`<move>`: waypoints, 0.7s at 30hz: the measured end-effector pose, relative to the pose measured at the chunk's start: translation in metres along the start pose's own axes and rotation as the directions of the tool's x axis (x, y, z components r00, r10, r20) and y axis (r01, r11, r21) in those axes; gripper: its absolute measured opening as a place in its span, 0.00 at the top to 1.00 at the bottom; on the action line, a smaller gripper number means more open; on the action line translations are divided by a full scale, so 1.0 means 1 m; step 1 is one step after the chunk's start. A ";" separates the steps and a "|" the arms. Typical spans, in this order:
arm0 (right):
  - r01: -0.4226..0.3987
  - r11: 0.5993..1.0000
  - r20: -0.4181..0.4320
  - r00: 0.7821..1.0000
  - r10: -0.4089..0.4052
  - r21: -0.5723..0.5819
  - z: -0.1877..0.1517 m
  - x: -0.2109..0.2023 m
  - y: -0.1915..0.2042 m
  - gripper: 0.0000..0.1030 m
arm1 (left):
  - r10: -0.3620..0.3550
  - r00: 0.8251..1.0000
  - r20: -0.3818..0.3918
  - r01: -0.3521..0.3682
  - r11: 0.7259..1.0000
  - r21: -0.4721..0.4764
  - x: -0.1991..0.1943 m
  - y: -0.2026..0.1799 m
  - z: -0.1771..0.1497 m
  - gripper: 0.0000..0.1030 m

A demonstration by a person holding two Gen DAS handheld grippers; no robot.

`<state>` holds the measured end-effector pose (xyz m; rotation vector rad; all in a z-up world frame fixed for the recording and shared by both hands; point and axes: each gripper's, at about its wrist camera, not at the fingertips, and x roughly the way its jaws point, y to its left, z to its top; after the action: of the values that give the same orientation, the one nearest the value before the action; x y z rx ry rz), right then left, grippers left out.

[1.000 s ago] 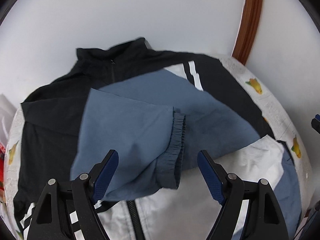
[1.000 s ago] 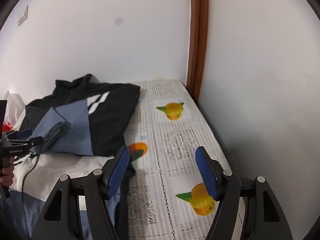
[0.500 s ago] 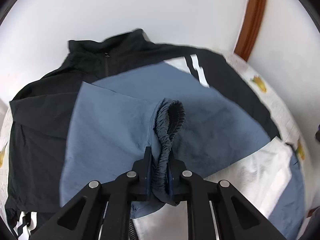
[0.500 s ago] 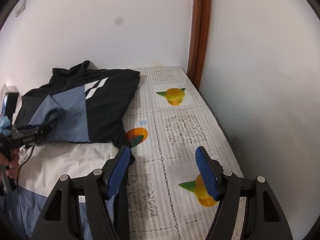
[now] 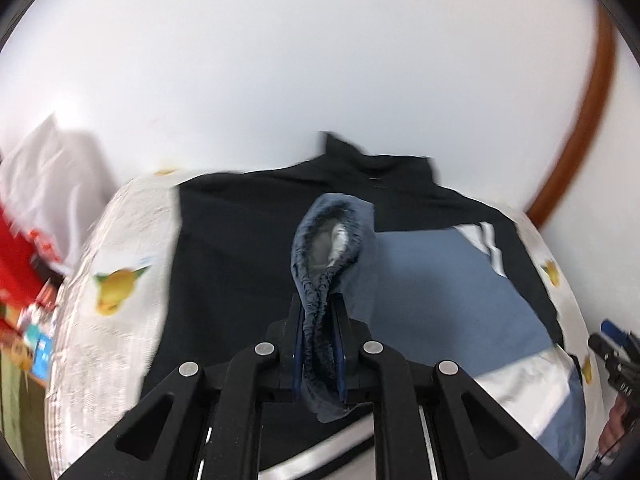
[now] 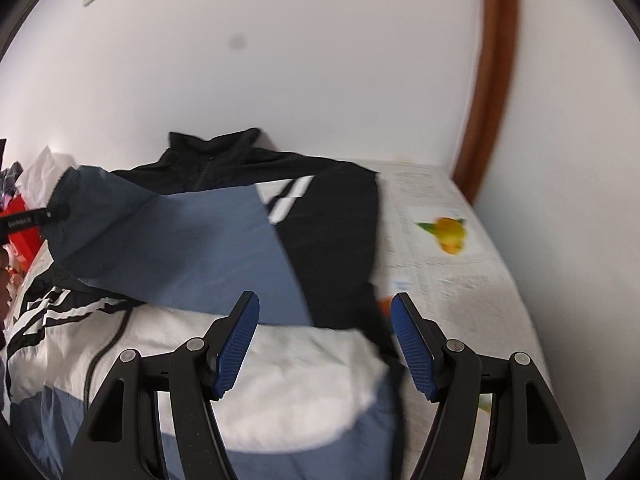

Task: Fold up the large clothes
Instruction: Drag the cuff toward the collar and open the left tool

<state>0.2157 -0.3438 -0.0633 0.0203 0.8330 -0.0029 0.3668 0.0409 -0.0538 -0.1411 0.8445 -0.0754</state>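
Observation:
A black, blue and white jacket lies spread on the table, collar toward the wall. My left gripper is shut on the elastic cuff of its blue sleeve, and the cuff stands up as a loop above the pads. In the right wrist view the sleeve stretches out to the far left, where the left gripper holds it. My right gripper hangs open over the jacket's white lower part, with nothing between its fingers. Its tip shows at the right edge of the left wrist view.
The tablecloth is white lace with orange fruit prints, bare to the right of the jacket. A white wall and a brown door frame bound the back and right. A red box and white bags sit at the left end.
My left gripper shut on the sleeve cuff, then lifted it and carried it leftward, drawing the sleeve out. My right gripper moved left over the jacket and stayed open.

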 end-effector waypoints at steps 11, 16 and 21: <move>-0.007 1.000 -0.077 0.997 0.005 -0.027 0.005 0.074 0.021 0.34 | -0.005 0.988 -0.151 -0.014 0.992 -0.123 0.055 0.070 -0.026 0.88; 0.026 0.999 -0.148 0.989 -0.022 0.022 -0.005 0.103 0.006 0.34 | 0.011 0.988 -0.156 -0.032 0.991 -0.132 0.060 0.077 -0.031 0.81; 0.058 0.997 -0.181 0.982 -0.046 0.059 -0.007 0.110 -0.007 0.34 | 0.052 0.990 -0.134 -0.068 0.992 -0.111 0.044 0.076 -0.033 0.79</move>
<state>0.2844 -0.3496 -0.1500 0.0602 1.0136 -0.0780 0.3724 0.1077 -0.1199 -0.2208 0.9843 0.0210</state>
